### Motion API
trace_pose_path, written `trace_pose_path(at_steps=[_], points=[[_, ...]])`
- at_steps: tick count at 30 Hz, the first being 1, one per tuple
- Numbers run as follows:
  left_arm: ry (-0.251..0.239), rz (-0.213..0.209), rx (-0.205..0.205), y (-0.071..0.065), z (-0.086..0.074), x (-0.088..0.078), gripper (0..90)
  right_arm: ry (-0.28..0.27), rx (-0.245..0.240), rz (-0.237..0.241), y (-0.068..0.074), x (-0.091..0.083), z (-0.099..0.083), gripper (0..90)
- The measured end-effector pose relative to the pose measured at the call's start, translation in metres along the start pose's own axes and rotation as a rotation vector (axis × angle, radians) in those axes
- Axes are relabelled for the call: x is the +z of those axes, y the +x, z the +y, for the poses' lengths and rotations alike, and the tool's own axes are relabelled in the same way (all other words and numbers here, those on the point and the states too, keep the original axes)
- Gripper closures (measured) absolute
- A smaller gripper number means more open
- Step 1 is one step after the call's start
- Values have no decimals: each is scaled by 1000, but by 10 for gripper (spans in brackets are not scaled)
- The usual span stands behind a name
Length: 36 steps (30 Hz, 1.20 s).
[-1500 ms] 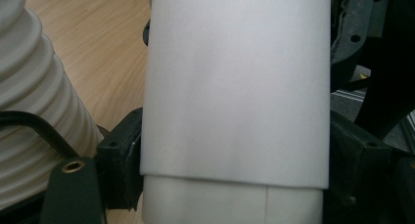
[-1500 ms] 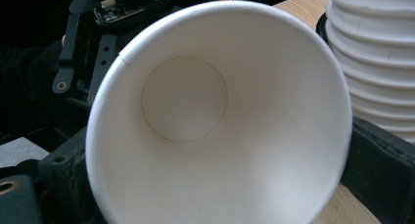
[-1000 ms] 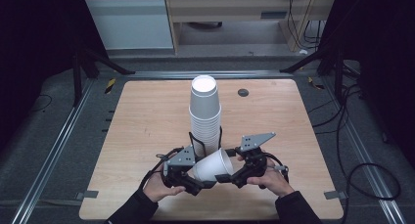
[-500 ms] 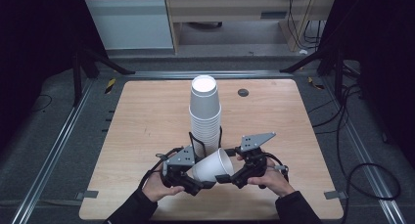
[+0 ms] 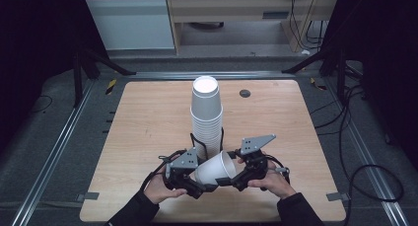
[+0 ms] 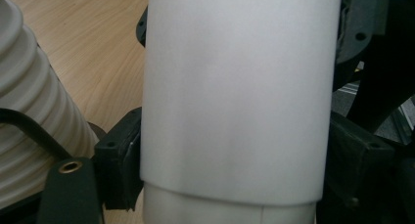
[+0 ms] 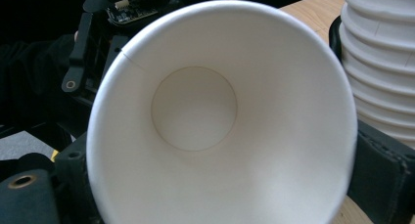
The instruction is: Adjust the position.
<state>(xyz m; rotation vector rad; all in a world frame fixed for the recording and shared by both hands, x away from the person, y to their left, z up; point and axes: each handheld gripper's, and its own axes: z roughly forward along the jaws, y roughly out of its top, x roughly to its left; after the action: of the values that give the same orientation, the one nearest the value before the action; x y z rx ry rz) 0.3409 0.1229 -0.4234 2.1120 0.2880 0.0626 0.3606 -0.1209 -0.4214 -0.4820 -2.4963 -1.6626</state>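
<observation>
At six o'clock on the worktop (image 5: 148, 117), just before the cup stack (image 5: 207, 115), a white paper cup (image 5: 214, 169) is held sideways: the left hand-held gripper (image 5: 199, 186) is clamped on its body while the right hand-held gripper (image 5: 231, 179), mid-closing, meets its rim, probably for a handover or to pull nested cups apart.

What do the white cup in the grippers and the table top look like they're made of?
The cup looks like matte white paper: a thin side seam runs from its rim and the surface has no gloss. The table top looks like pale wood or wood-look laminate, with a smooth finish and visible grain lines.
</observation>
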Motion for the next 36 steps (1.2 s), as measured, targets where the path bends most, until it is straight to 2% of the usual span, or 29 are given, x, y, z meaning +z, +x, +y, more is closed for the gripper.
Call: trace_pose_path(at_steps=[6, 9, 12, 17, 20, 21, 26, 36], points=[[-14, 16, -36, 3, 0, -6, 166, -1, -12, -25, 0, -5, 2, 87], [-15, 26, -39, 3, 1, -9, 148, -3, -21, -38, -1, -9, 3, 88], [-6, 46, -41, 5, 1, -14, 140, 12, -39, -63, -1, -13, 7, 88], [11, 55, -46, 6, 2, -17, 120, 55, -83, -103, -1, -13, 19, 88], [23, 61, -45, 6, 2, -16, 120, 67, -90, -104, -1, -11, 22, 88], [33, 68, -47, 6, 2, -15, 117, 95, -108, -103, -1, -6, 28, 88], [61, 84, -48, 7, 1, -12, 116, 152, -150, -104, 2, 5, 41, 89], [74, 81, -49, 8, 0, -11, 136, 206, -181, -81, 8, 17, 48, 89]])
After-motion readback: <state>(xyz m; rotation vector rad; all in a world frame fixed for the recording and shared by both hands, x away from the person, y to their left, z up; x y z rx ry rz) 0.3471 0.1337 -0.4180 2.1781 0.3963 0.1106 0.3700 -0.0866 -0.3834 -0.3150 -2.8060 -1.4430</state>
